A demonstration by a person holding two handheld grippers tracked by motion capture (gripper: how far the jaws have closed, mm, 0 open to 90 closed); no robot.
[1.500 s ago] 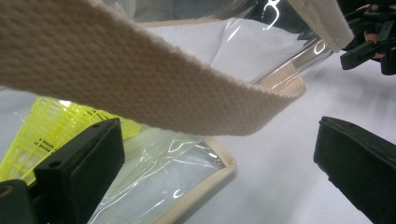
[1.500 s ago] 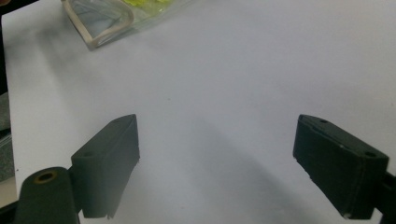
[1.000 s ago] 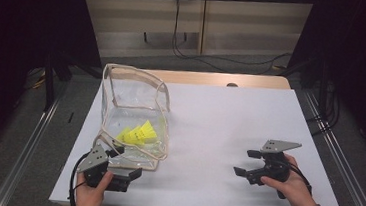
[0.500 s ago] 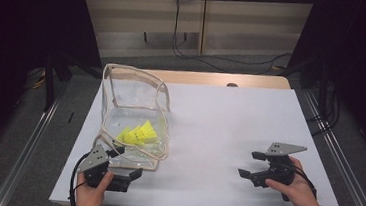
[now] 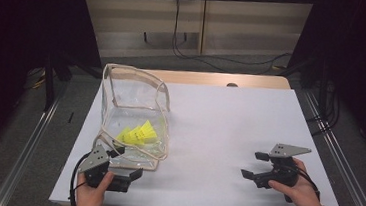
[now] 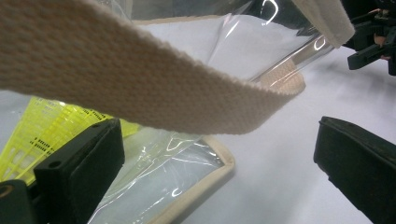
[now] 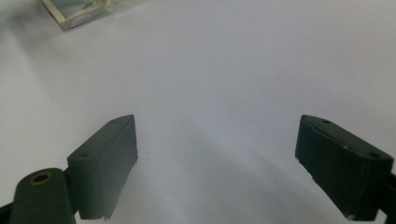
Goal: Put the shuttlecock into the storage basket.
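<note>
- The clear bag [image 5: 135,114] stands on the left part of the table [image 5: 230,117]; yellow shuttlecocks [image 5: 138,133] lie inside.
- The left gripper [image 5: 124,165] sits at the bag's near corner, jaws apart, with the strap [image 6: 154,88] hanging across them.
- The right gripper [image 5: 255,164], jaws apart and empty, is well to the bag's right, so the left is nearer.

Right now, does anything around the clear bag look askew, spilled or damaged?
Nothing spilled or damaged. The clear bag slumps, its top leaning toward the table's far side, and the yellow shuttlecocks lie inside it. Its webbing strap droops across the open left gripper without being gripped. The right gripper is open over bare white table.
</note>
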